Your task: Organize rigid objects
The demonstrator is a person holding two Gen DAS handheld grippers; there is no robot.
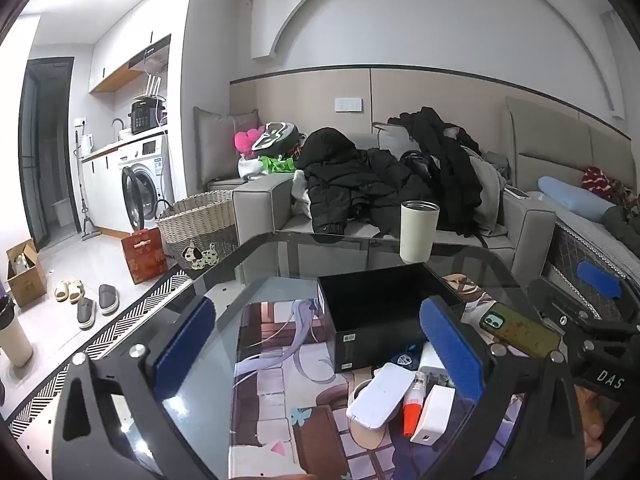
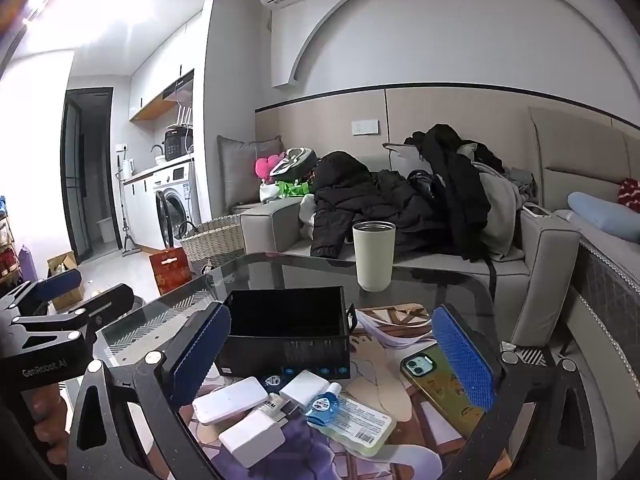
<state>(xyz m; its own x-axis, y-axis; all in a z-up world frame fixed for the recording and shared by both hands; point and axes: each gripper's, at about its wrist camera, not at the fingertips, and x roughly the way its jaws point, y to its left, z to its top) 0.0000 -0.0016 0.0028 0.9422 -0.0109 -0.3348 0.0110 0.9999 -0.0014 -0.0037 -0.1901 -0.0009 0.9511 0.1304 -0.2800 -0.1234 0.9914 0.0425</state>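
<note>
An empty black box [image 1: 384, 308] [image 2: 286, 334] stands open on the glass table. In front of it lie small objects: a white power bank [image 1: 380, 394] [image 2: 230, 400], white chargers [image 1: 434, 414] [image 2: 252, 438], an orange-capped tube [image 1: 412, 410], a blue-capped bottle in a blister pack [image 2: 348, 412] and a phone in a yellow-green case [image 1: 520, 330] [image 2: 444, 388]. My left gripper [image 1: 320, 356] is open above the table, left of the pile. My right gripper [image 2: 332, 356] is open above the pile, the items between its fingers.
A cream tumbler [image 1: 418, 230] [image 2: 374, 256] stands at the table's far edge. A printed mat [image 1: 276, 360] lies under the objects. Behind is a grey sofa [image 2: 532, 256] piled with dark clothes. A wicker basket [image 1: 198, 232] stands on the floor at left.
</note>
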